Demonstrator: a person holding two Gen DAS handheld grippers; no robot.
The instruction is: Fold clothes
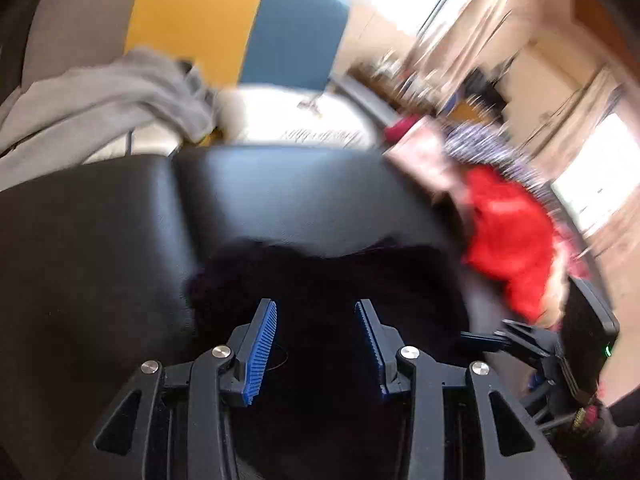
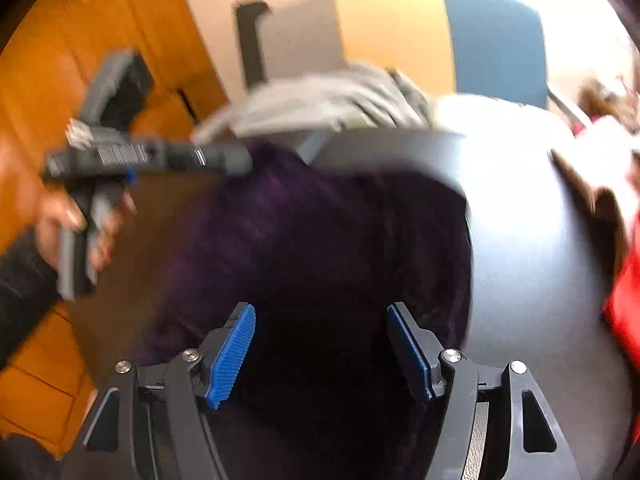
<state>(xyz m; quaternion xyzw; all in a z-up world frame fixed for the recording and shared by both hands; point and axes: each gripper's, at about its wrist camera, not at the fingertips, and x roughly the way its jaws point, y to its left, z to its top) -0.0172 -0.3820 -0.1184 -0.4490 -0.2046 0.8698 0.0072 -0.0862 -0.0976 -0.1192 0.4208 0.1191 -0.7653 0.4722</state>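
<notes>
A dark purple garment (image 2: 320, 232) lies on a black padded surface (image 1: 100, 240). Both the left claw (image 1: 316, 316) and right claw (image 2: 320, 320) hover over it, fingers apart, gripping nothing. A grey garment (image 1: 100, 100) is heaped behind, and red clothing (image 1: 516, 232) lies to the right (blurred). A hand (image 2: 72, 224) holds the left claw's handle.

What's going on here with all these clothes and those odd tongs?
A person holds a pair of tongs in each hand to fold laundry. Both the left tongs and the right tongs are open over a dark purple garment lying on a black padded surface; neither grips it. A grey garment lies bunched at the far end and a red one off to the side. The pictures are blurred.
</notes>
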